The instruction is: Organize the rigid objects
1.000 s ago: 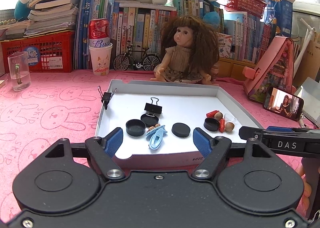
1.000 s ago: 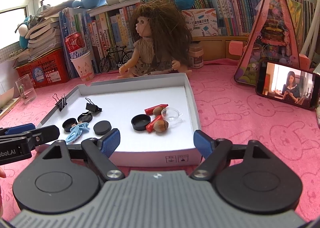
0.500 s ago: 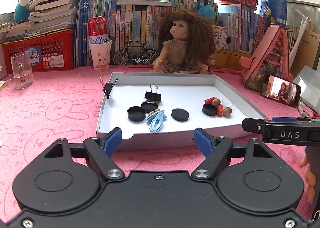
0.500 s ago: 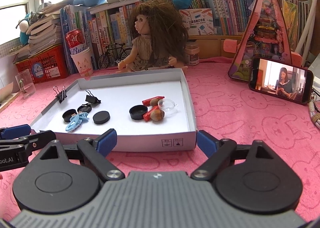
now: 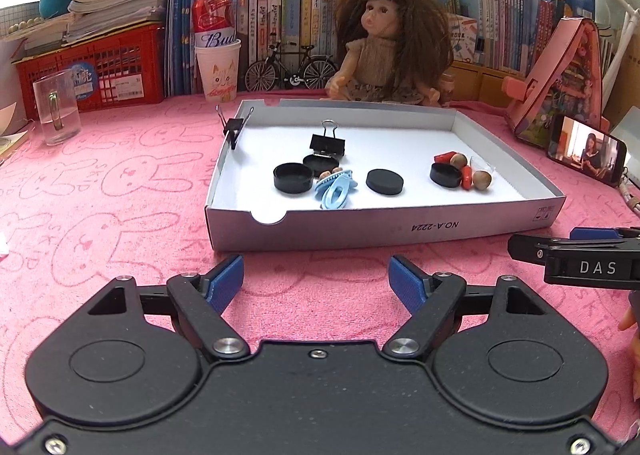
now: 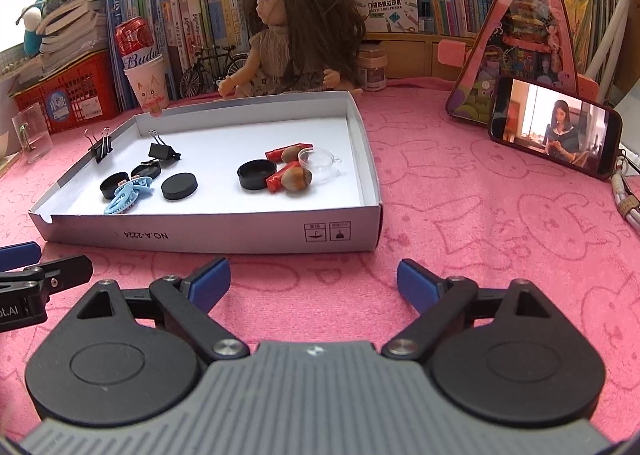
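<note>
A shallow white cardboard tray [image 5: 384, 229] [image 6: 224, 237] lies on the pink cloth. In it lie black round caps [image 5: 293, 177] [image 6: 256, 174], a black disc [image 5: 384, 182] [image 6: 179, 186], a light blue hair clip [image 5: 334, 190] [image 6: 127, 195], a black binder clip [image 5: 327, 144] [image 6: 163, 151], red pieces with hazelnuts [image 5: 466, 175] [image 6: 295, 177] and a clear plastic half-dome [image 6: 320, 161]. Another binder clip [image 5: 233, 127] [image 6: 99, 147] grips the tray's left wall. My left gripper [image 5: 316, 281] is open and empty in front of the tray. My right gripper [image 6: 314, 281] is open and empty, also short of the tray.
A doll [image 5: 384, 51] sits behind the tray with a toy bicycle [image 5: 290, 67], a beer can in a paper cup [image 5: 216, 51], books and a red basket [image 5: 96, 63]. A glass mug [image 5: 56, 107] stands far left. A phone [image 6: 554, 127] leans on a pink toy house [image 6: 524, 27] at the right.
Both grippers have drawn back from the tray toward me; the tray's near wall now lies wholly beyond the fingertips. The things in the tray have not moved.
</note>
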